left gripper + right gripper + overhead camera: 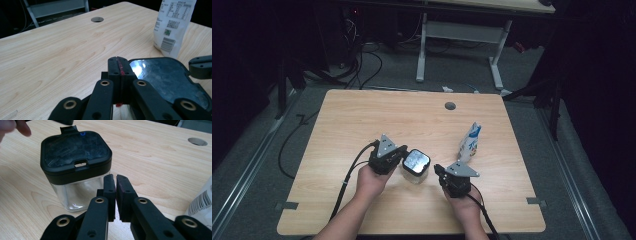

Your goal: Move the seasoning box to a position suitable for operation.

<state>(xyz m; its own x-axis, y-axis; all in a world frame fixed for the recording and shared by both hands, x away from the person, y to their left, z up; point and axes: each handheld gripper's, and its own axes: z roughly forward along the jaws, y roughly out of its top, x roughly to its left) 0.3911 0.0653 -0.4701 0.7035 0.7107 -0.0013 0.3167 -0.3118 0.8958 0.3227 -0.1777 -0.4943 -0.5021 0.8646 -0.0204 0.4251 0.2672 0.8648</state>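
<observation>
Jar (pixel 414 166) w/ black lid stands near worktop (pixel 362 125) centre, toward 6 o'clock edge; left tool (pixel 119 65) just beside it at its 9 o'clock, jaws pressed together, nothing btwn them; right tool (pixel 116 185) near jar's 4 o'clock, jaws nearly closed, slim gap, empty; white pouch (pixel 470 141) upright at jar's 2 o'clock.

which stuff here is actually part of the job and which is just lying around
In the job:
- clear jar with black lid
- white pouch
- left tongs, shut, empty
- right tongs, nearly shut, empty

Lying about:
- cables on the floor
- white desk frame behind
</observation>
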